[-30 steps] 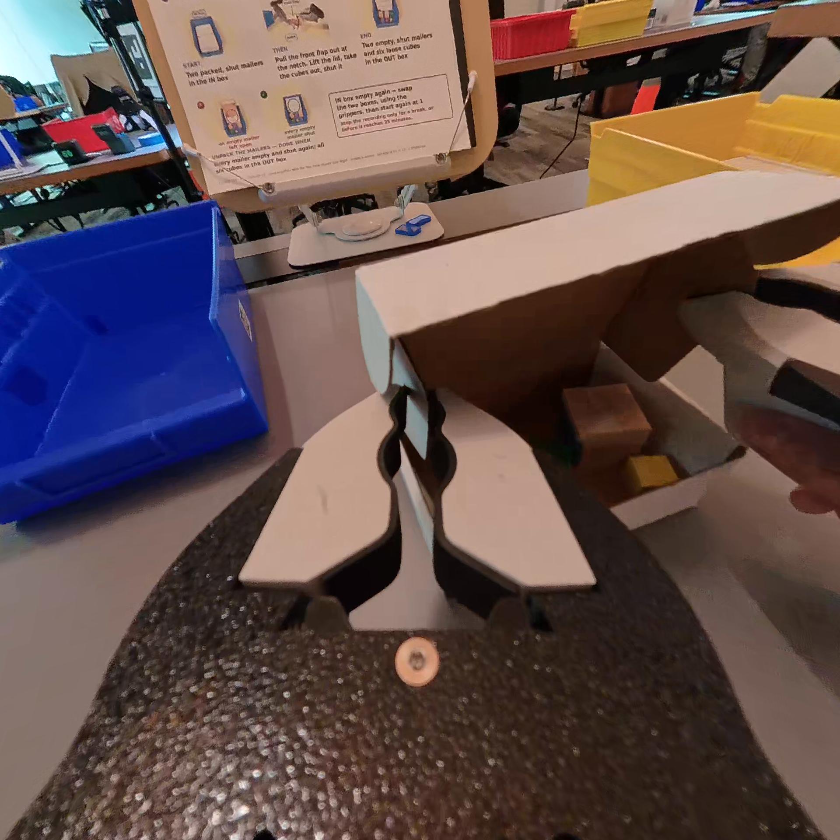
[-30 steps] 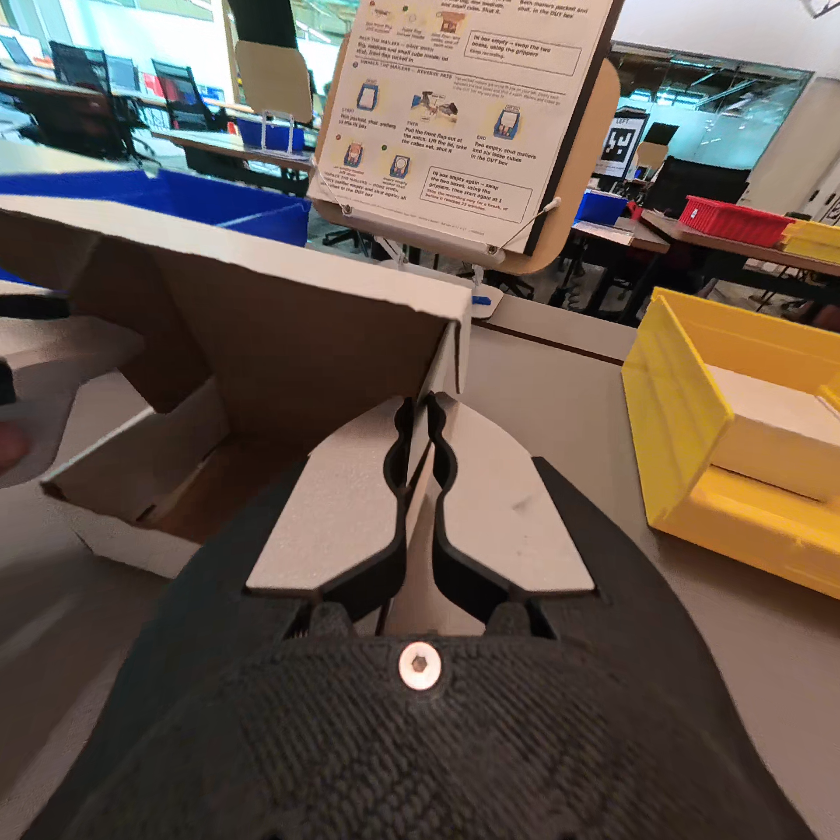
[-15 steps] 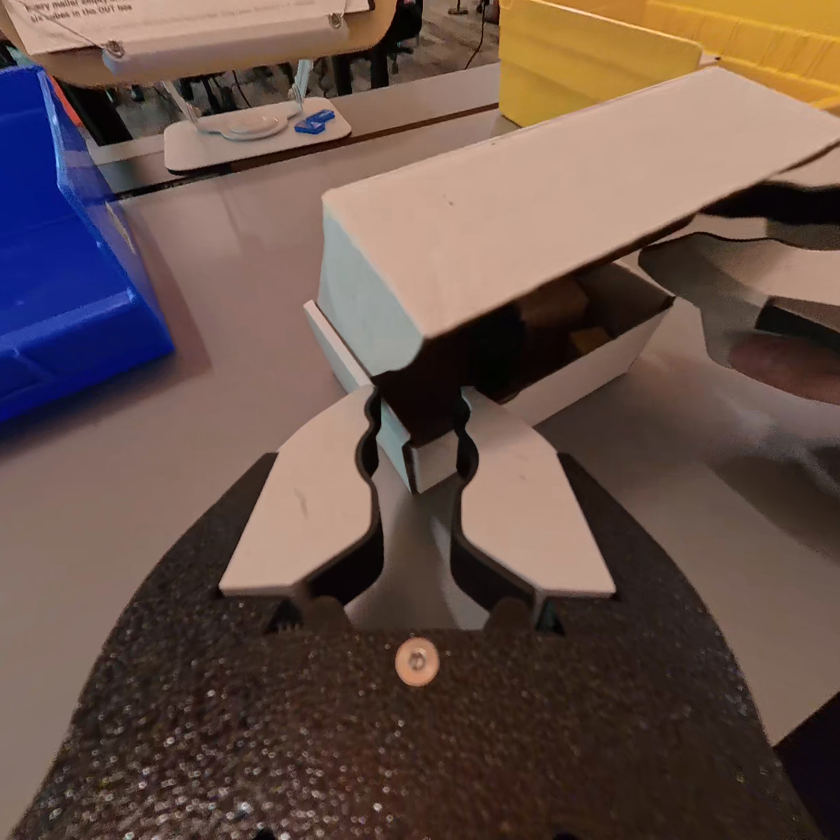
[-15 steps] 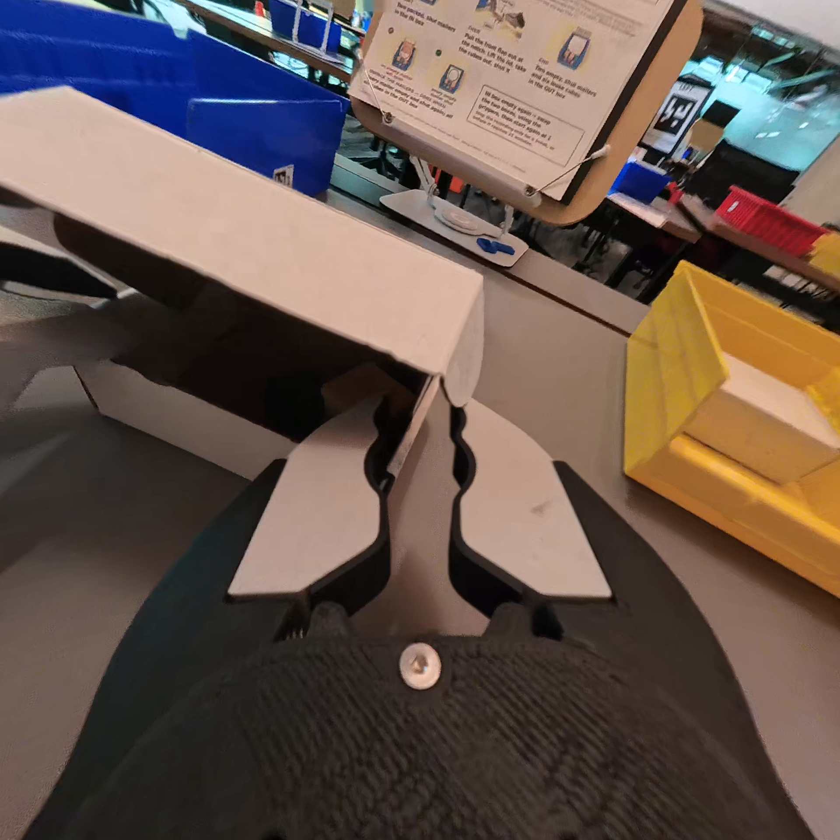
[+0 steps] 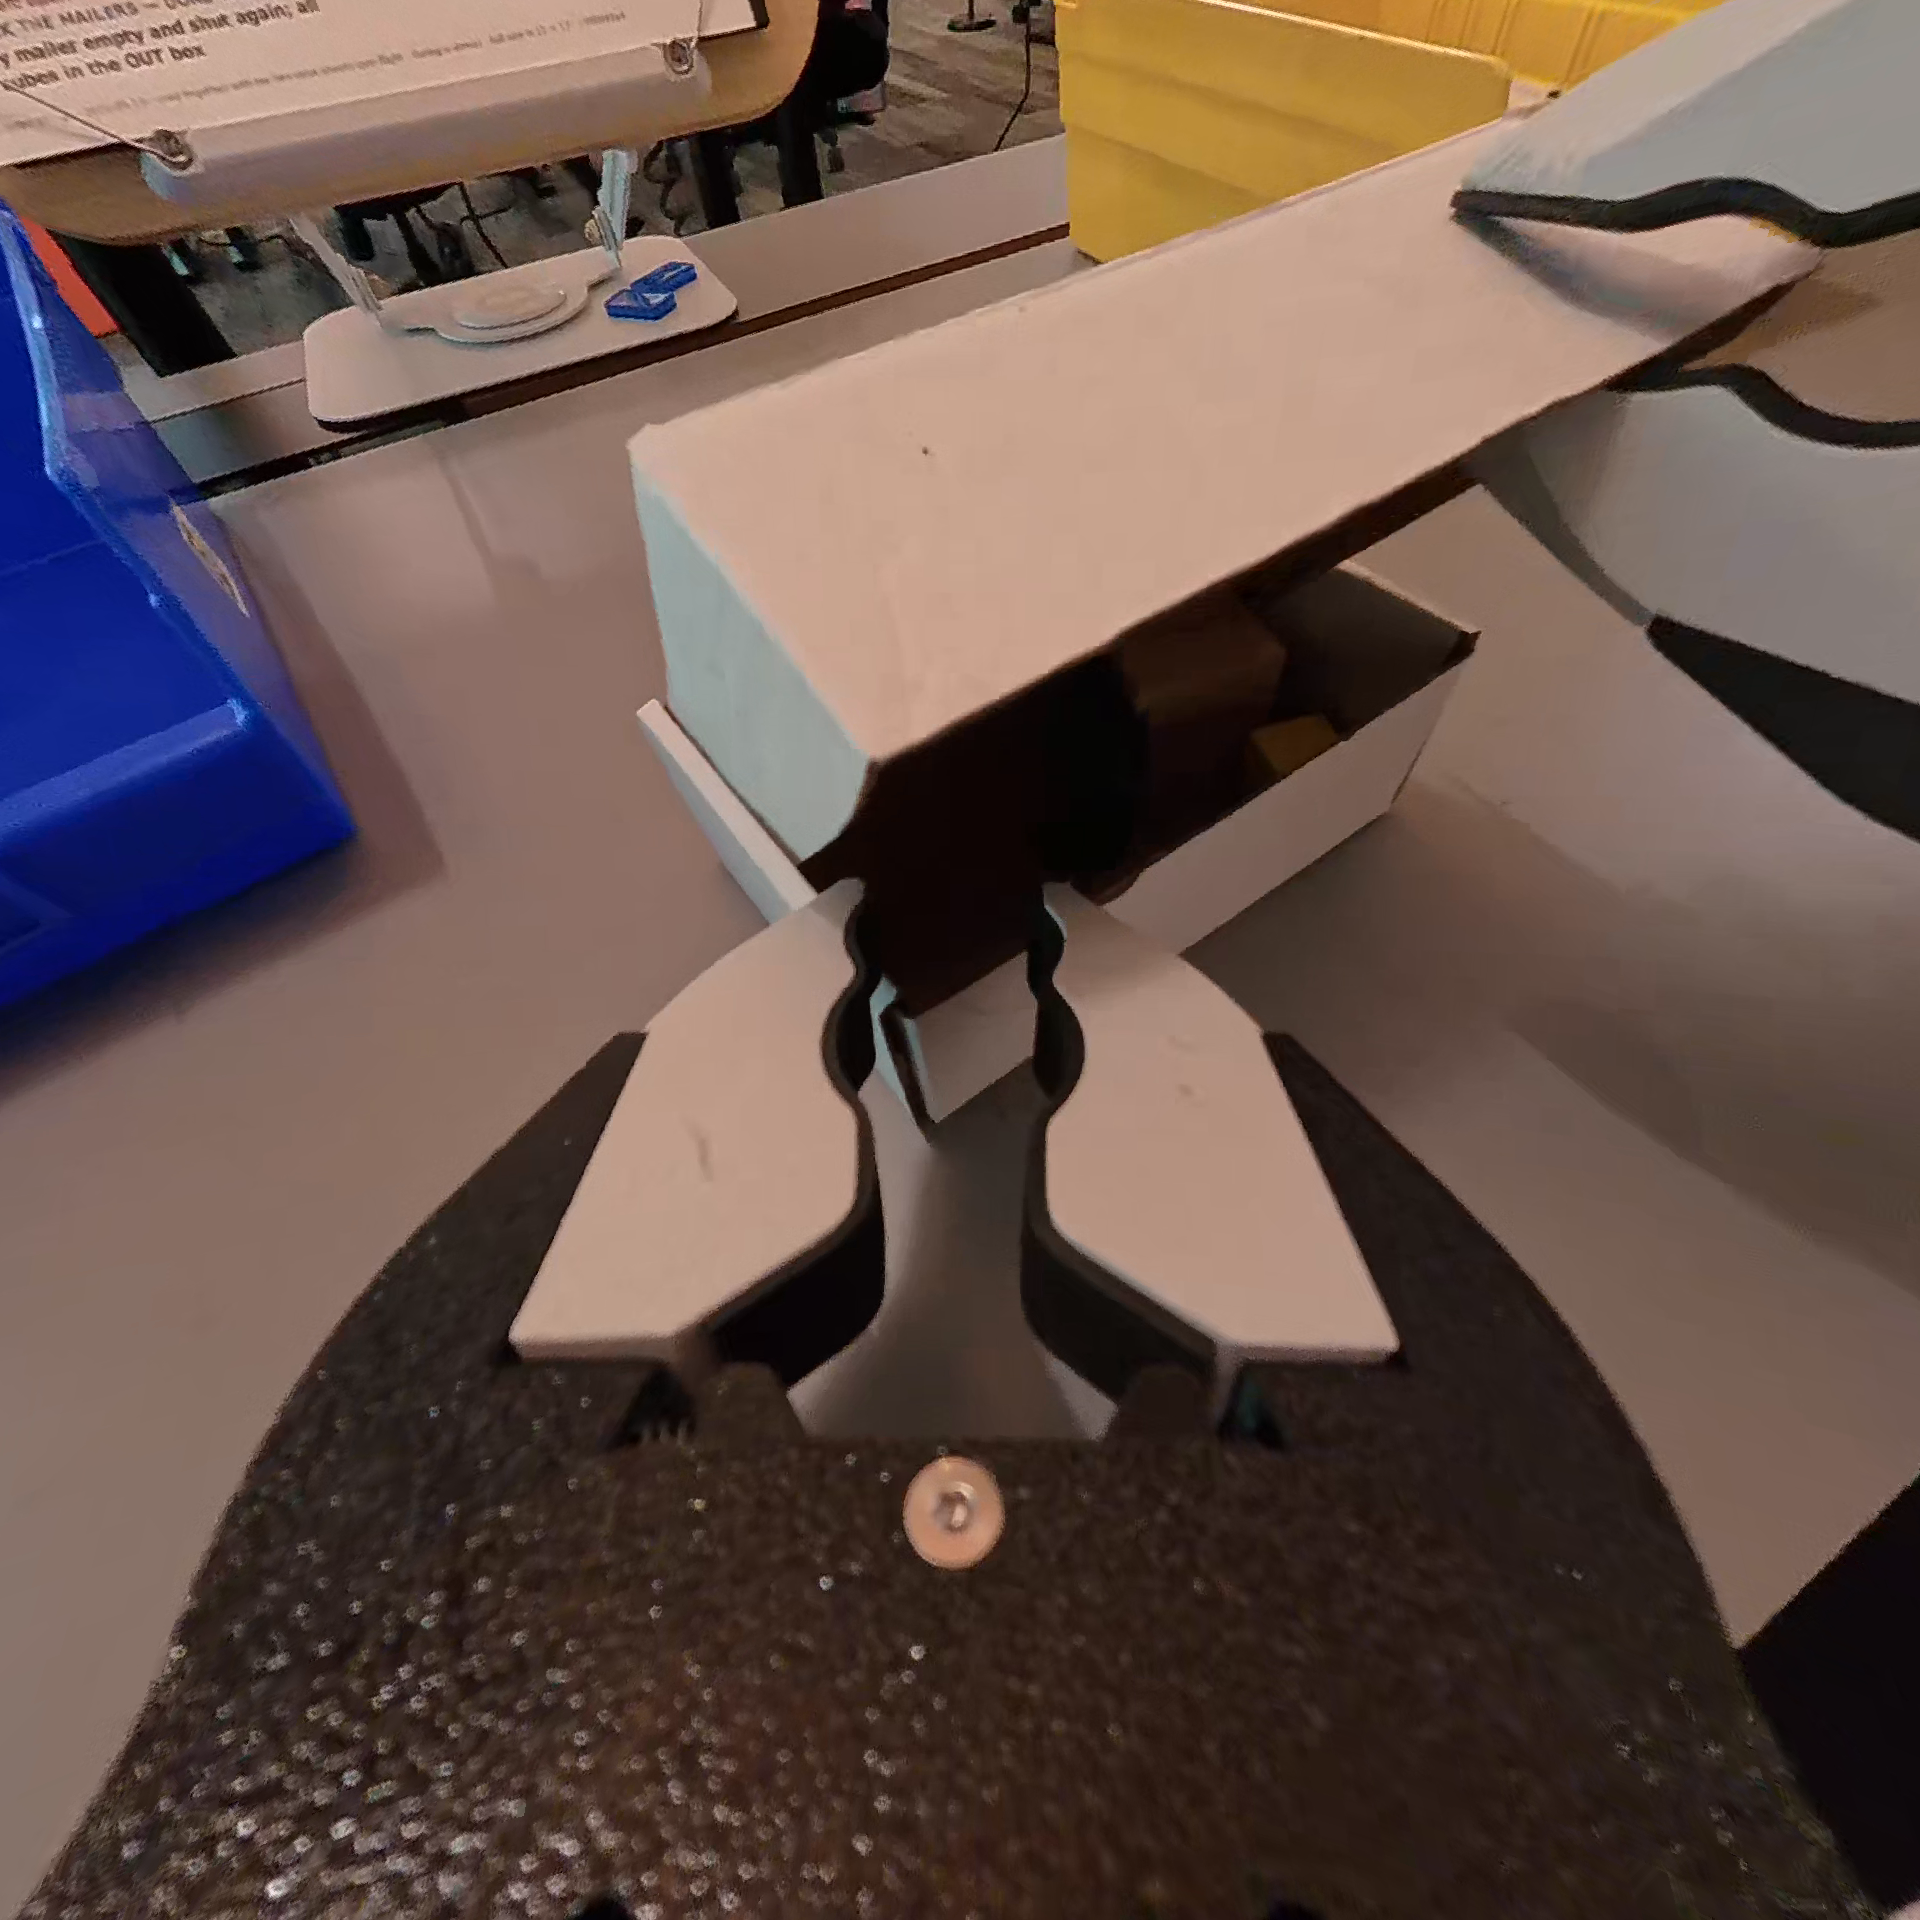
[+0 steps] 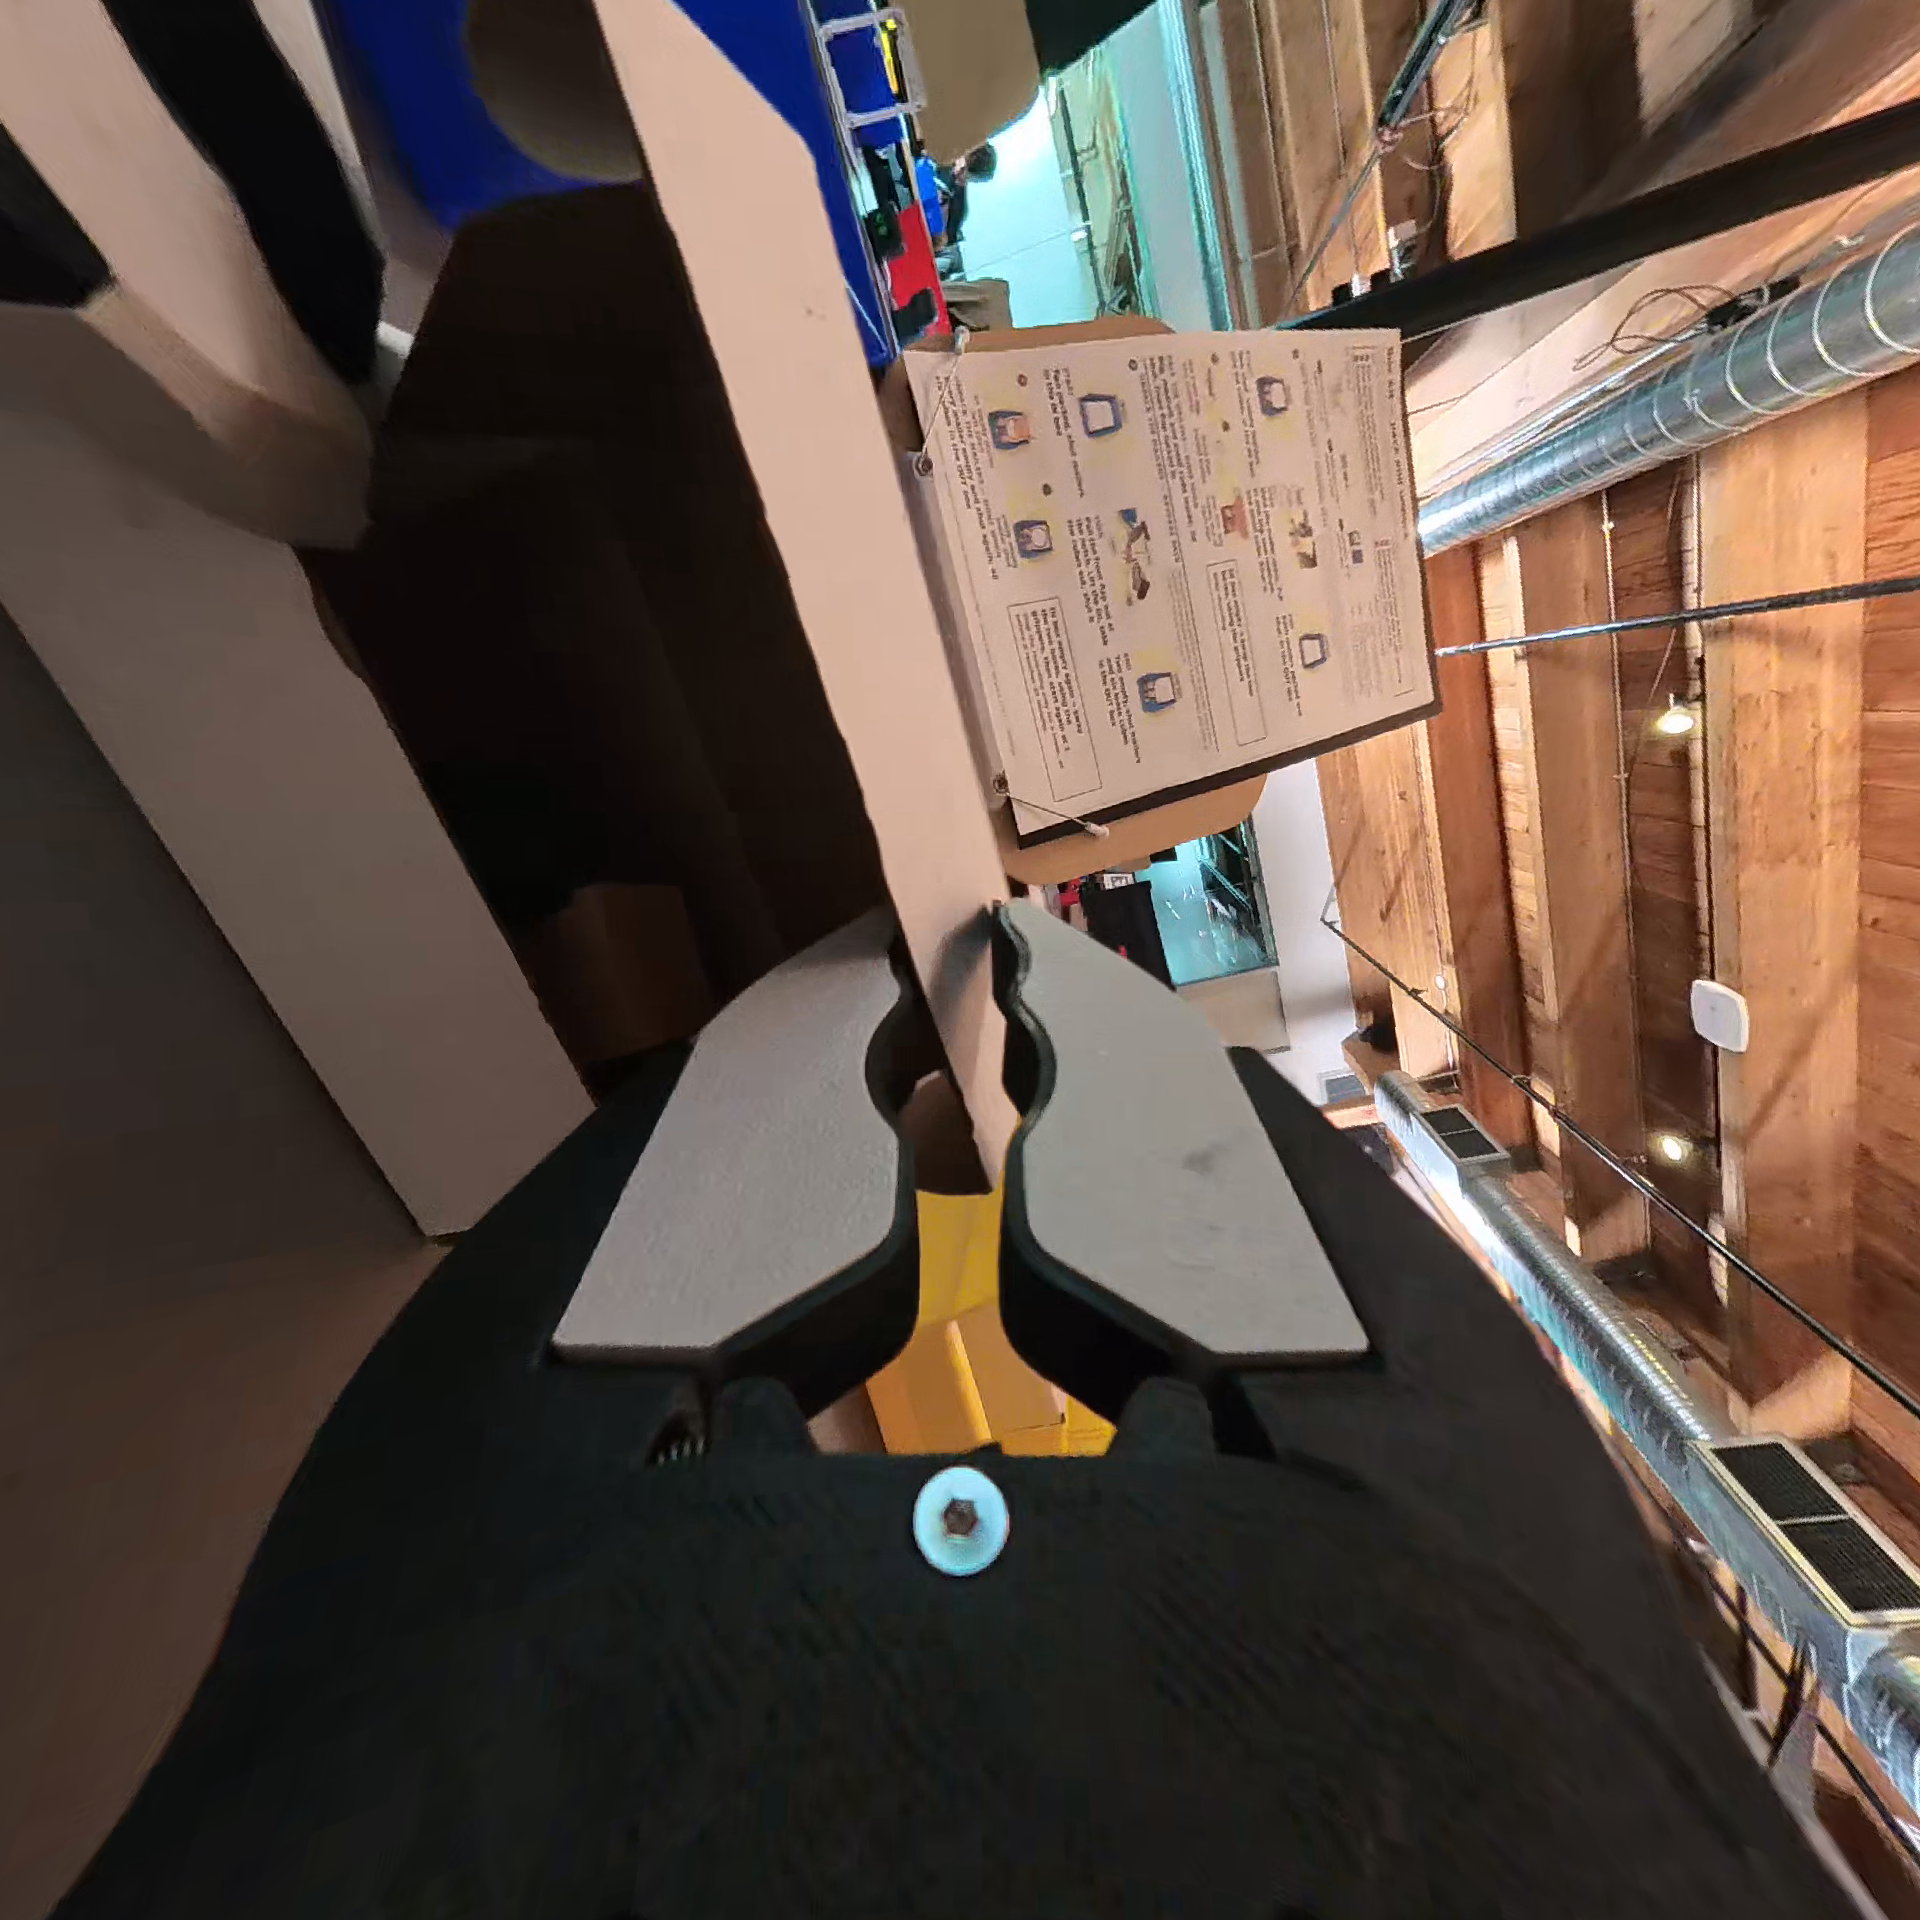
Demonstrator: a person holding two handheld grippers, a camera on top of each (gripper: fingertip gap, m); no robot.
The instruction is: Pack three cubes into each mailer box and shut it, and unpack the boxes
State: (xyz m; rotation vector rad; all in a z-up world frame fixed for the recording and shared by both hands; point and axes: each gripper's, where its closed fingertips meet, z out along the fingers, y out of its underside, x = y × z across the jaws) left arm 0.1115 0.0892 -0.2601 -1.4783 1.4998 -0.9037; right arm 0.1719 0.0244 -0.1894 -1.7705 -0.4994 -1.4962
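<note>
A white mailer box (image 5: 1299,821) sits on the grey table, its lid (image 5: 1091,447) tilted low over the base and still open at the front. Inside I see a brown cube (image 5: 1205,665) and a yellow cube (image 5: 1294,740); the rest of the inside is dark. My left gripper (image 5: 951,914) is open, its fingers straddling the lid's brown side flap and the box's near corner. My right gripper (image 5: 1558,301) is shut on the lid's far right corner. In the right wrist view, rolled sideways, the lid (image 6: 790,520) runs between the closed fingers of this gripper (image 6: 948,920).
A blue bin (image 5: 125,727) stands left of the box and a yellow bin (image 5: 1247,114) behind it at the right. An instruction board (image 5: 364,62) on a white stand base (image 5: 509,312) stands at the back. It also shows in the right wrist view (image 6: 1164,582). There is about 11 cm between the tips of the two grippers.
The lid has come down from raised to low over the base. My left gripper let go of the side flap and opened. My right gripper rolled sideways while still holding the lid.
</note>
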